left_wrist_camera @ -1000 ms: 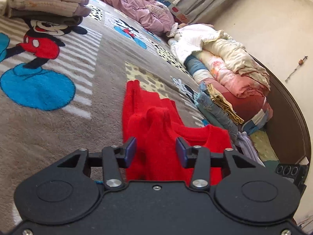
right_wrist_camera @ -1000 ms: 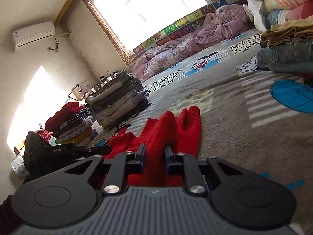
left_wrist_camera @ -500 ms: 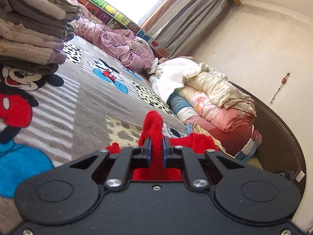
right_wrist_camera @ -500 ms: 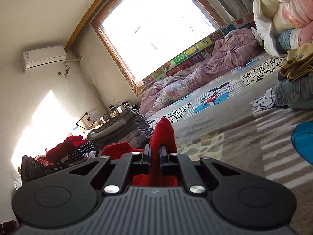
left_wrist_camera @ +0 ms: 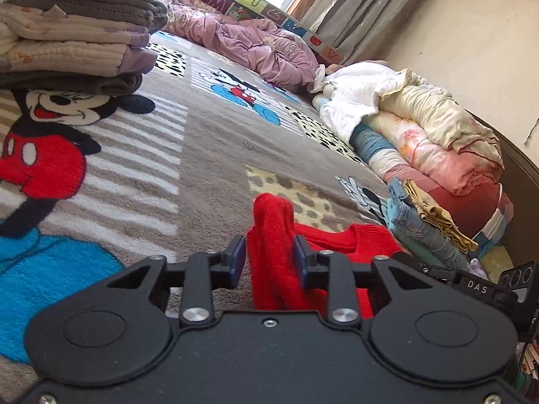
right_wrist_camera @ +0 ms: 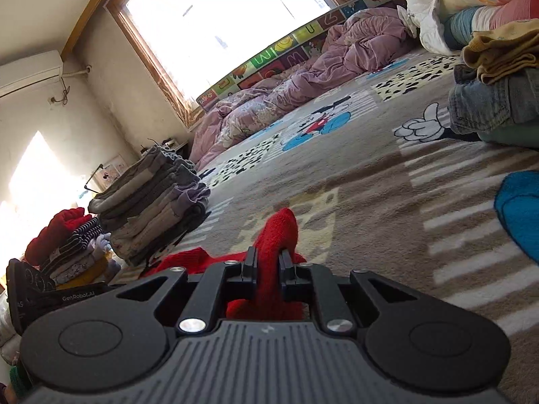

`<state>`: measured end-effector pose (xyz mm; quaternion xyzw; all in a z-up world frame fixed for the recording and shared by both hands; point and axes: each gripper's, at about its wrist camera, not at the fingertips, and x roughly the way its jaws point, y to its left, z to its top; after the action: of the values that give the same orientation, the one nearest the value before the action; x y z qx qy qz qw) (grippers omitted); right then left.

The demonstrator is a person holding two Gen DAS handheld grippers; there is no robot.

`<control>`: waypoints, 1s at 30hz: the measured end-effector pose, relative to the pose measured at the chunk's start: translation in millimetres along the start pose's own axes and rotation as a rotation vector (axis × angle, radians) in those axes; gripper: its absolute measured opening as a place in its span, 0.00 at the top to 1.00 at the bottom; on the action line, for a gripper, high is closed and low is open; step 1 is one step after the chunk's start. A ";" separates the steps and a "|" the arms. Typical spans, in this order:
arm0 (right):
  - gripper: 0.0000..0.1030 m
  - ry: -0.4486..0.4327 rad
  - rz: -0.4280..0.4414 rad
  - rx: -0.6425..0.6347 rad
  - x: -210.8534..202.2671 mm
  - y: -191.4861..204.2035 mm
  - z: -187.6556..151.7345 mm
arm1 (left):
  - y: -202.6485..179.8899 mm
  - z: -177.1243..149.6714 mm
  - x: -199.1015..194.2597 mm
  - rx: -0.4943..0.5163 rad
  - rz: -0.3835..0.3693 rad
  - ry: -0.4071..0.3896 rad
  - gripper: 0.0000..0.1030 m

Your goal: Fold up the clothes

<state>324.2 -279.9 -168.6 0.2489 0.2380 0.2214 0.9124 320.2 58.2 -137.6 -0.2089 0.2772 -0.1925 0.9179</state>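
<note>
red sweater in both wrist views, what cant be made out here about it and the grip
- Left wrist view: the near part of the red sweater is hidden behind the left gripper body; its jaws are opening, a gap shows beside one pad.
- Right wrist view: the right gripper jaws are opening around a sweater fold; whether the pads press it is unclear.
- Neither view shows the sweater's full shape or fold stage.

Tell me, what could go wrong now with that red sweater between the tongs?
Both the left tongs and the right tongs are opening, each around a raised fold of the red sweater.
1. Once let go, the folds may flop unevenly and spoil the neat fold.
2. The fuzzy knit may cling to the tongs and get dragged when they back away.
</note>
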 end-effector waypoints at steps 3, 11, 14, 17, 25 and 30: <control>0.78 -0.088 -0.015 -0.055 -22.7 9.9 2.3 | -17.6 6.6 -27.1 0.077 -0.017 -0.076 0.72; 0.74 0.059 0.069 -0.386 -39.5 57.2 -14.4 | -58.8 -33.9 -7.4 0.455 -0.076 0.190 0.48; 0.72 0.202 0.030 -0.415 -12.1 55.9 -27.9 | -59.8 -36.4 -8.3 0.507 -0.075 0.197 0.49; 0.72 0.138 0.069 -0.471 -29.1 64.9 -21.5 | -60.2 -25.4 -28.0 0.506 -0.116 0.130 0.52; 0.65 0.232 0.105 -0.573 -32.8 76.5 -35.5 | -64.9 -39.1 -27.4 0.646 -0.109 0.209 0.52; 0.66 0.145 0.211 -0.617 -54.8 90.2 -31.7 | -71.1 -43.2 -31.6 0.731 -0.122 0.250 0.52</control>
<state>238.0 -227.3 -124.6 -0.0322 0.1970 0.3935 0.8974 253.5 1.4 -122.1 0.1409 0.2870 -0.3567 0.8778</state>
